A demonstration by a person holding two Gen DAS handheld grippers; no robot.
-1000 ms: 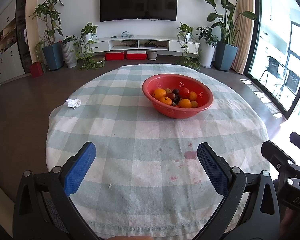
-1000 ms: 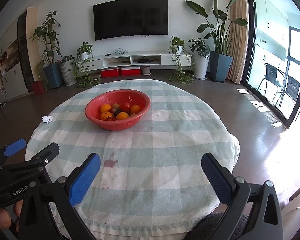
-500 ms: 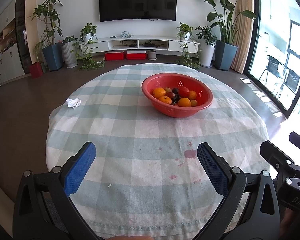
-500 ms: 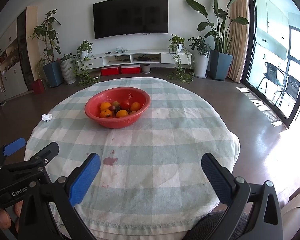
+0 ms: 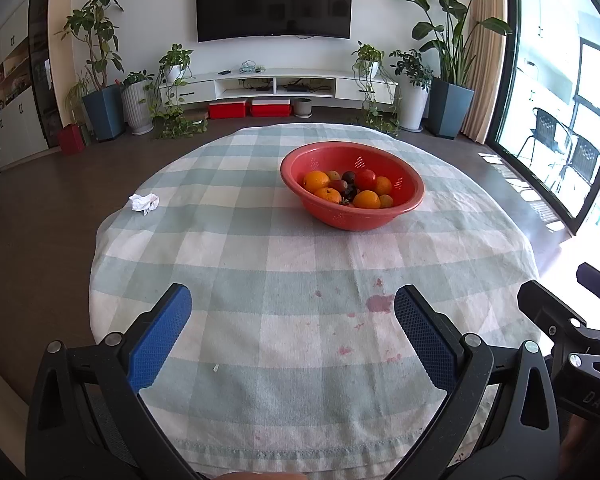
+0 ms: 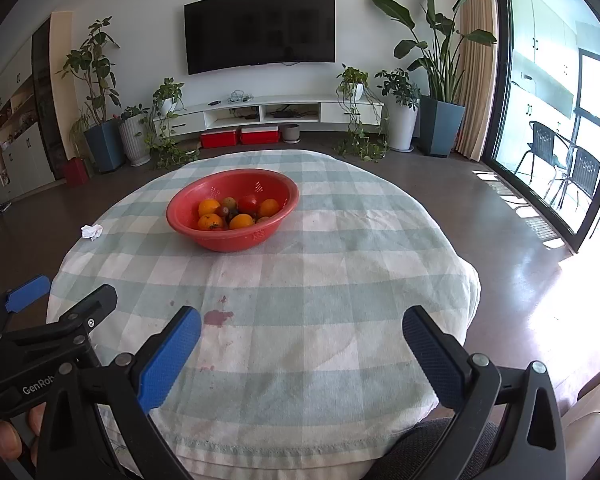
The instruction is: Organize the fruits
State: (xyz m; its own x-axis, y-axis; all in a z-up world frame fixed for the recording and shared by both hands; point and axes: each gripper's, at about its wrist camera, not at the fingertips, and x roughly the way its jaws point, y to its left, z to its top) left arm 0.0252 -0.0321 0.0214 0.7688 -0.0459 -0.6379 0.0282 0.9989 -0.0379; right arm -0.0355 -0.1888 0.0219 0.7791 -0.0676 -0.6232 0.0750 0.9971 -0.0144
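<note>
Still life: red colander bowl [image 5: 352, 216] of oranges [image 5: 316, 181], one tomato [image 5: 365, 178].
Left gripper [image 5: 292, 308] and right gripper [image 6: 302, 330] both gaped, empty.

Woven checked cloth [image 5: 260, 248], matt and stained, covers the table. Bowl [image 5: 404, 208] at 12 o'clock: glossy perforated red plastic. Left gripper [image 5: 292, 330] pads [image 5: 160, 336]: dimpled blue rubber on matt black plastic. Floor [image 6: 520, 280]: polished, reflective.

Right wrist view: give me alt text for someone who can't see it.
A red bowl of oranges and other small fruit sits on a round checked tablecloth, well beyond the open, empty right gripper. A crumpled white tissue lies near the cloth's left edge.
</note>
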